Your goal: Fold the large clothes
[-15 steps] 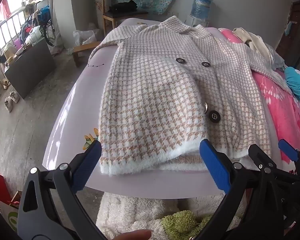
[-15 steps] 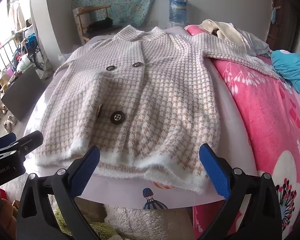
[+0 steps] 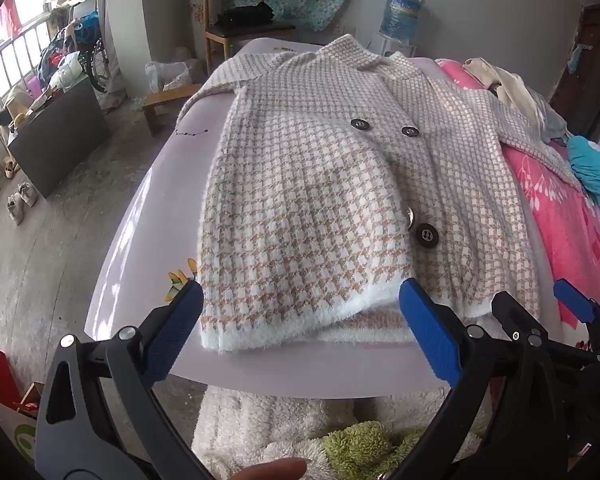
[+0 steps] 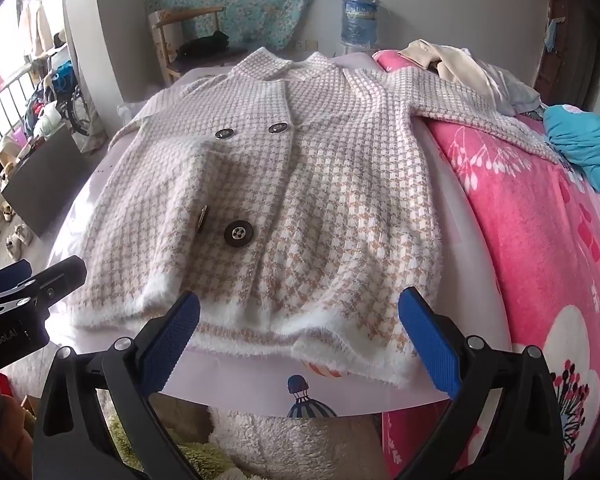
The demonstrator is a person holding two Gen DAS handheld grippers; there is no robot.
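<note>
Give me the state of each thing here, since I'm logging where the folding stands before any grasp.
checked coat: spread flat, front up, unfolded, hem toward the grippers.
right sleeve of the coat: stretched out over the pink blanket.
left gripper: open, nothing between its jaws.
right gripper: open, nothing between its jaws.
large dark button: lying face up on the coat.

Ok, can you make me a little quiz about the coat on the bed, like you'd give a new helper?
1. True or false: the left gripper is pinching the coat.
2. What colour is the blanket beside the coat: A green, B pink, C black?
3. Which edge of the coat lies nearest the right gripper?

Key: 1 false, both grippers are open and empty. 2 B. 3 the fluffy white bottom hem.
</note>
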